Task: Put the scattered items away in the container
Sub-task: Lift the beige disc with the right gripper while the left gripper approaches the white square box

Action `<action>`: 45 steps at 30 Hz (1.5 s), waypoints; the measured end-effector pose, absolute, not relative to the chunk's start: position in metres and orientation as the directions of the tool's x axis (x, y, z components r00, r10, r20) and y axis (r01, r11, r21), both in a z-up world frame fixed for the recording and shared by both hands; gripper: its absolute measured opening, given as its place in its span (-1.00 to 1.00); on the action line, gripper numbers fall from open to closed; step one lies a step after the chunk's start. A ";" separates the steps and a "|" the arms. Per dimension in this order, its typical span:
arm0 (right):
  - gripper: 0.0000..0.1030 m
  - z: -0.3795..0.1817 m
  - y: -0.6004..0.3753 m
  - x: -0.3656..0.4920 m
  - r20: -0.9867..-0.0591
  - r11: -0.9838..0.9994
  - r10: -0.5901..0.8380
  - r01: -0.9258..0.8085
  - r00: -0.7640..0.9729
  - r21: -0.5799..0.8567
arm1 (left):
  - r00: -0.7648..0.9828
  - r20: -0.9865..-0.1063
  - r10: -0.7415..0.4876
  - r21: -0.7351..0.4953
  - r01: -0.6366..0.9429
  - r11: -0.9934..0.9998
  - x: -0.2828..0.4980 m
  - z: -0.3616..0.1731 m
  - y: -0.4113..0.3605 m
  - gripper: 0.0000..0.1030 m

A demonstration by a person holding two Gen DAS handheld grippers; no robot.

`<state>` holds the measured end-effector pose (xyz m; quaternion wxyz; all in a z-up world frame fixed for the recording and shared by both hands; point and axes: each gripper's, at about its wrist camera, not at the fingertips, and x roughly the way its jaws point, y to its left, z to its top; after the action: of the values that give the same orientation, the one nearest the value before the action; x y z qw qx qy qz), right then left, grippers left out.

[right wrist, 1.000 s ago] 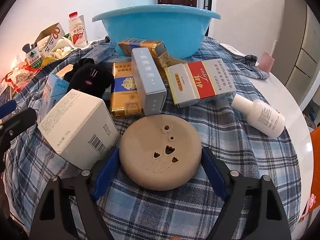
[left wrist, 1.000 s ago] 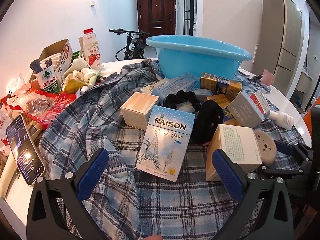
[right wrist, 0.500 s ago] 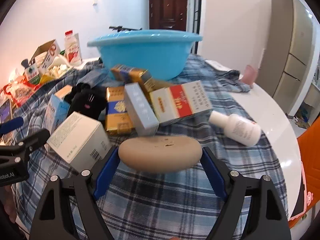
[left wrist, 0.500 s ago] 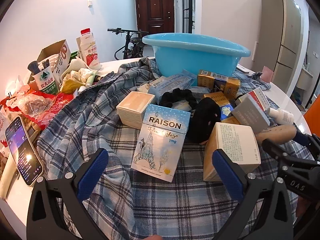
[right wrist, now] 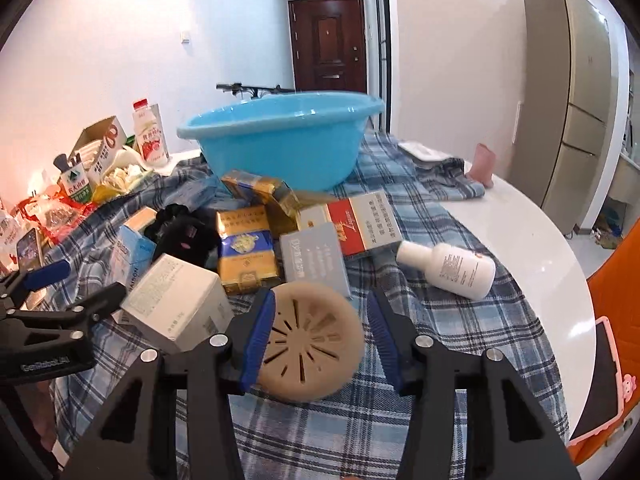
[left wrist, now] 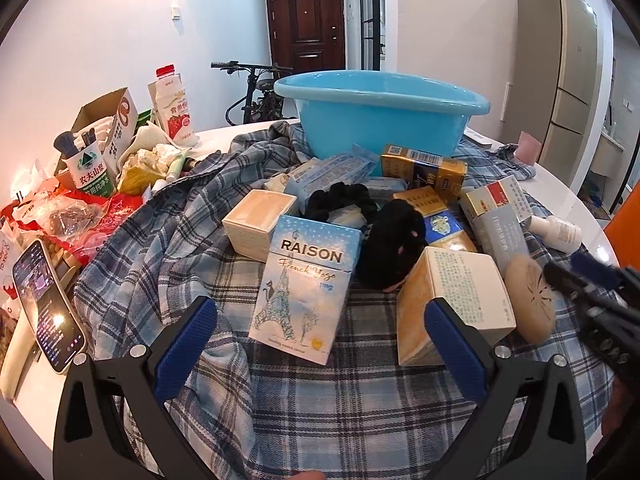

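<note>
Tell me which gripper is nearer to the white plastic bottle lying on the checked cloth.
Right. The right gripper, holding the round beige disc, is just left of the white plastic bottle; the left gripper is further left, behind the RAISON box.

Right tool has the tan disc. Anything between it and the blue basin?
Yes. The right tool holds the tan disc, and the box pile lies between it and the blue basin: grey box, red-and-white carton, gold packs. Carried above them, nothing visible blocks it.

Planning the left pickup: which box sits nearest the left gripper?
The light-blue RAISON box, standing upright straight ahead of the open left gripper; the white printed box sits off by the right finger, the others farther back.
</note>
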<state>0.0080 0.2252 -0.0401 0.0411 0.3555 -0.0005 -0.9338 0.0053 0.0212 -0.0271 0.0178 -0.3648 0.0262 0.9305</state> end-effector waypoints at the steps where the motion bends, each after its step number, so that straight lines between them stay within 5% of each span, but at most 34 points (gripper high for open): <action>1: 0.07 -0.045 0.225 0.006 -0.681 -0.997 -0.073 0.075 -0.729 0.027 | -0.735 -0.678 0.014 0.038 -0.054 -0.998 0.006 -0.027 0.022 1.00; 4: 0.99 -0.055 0.226 0.005 -0.702 -0.994 -0.106 0.087 -0.705 0.063 | -0.735 -0.678 0.008 0.047 -0.054 -0.997 0.005 -0.028 0.023 1.00; 18: 0.99 -0.079 0.203 -0.015 -0.745 -0.993 -0.068 0.116 -0.663 -0.012 | -0.722 -0.692 0.000 0.048 -0.046 -0.998 0.003 -0.034 0.019 1.00; 23: 0.65 -0.083 0.204 -0.016 -0.756 -0.995 -0.051 0.101 -0.652 -0.020 | -0.718 -0.696 0.005 0.042 -0.048 -0.998 0.001 -0.036 0.017 1.00; 35: 0.58 -0.067 0.208 0.000 -0.701 -0.995 -0.030 0.085 -0.713 -0.045 | -0.733 -0.680 0.009 0.034 -0.044 -0.998 0.008 -0.027 0.014 1.00; 45: 0.58 -0.053 0.228 0.010 -0.658 -0.999 0.017 0.017 -0.753 -0.045 | -0.707 -0.696 0.129 -0.014 -0.166 -0.986 0.000 -0.023 0.053 1.00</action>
<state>0.0098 0.2277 -0.0528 0.0001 0.3516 0.0242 -0.9358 0.0002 0.0534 -0.0235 0.0798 -0.3745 0.0248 0.9235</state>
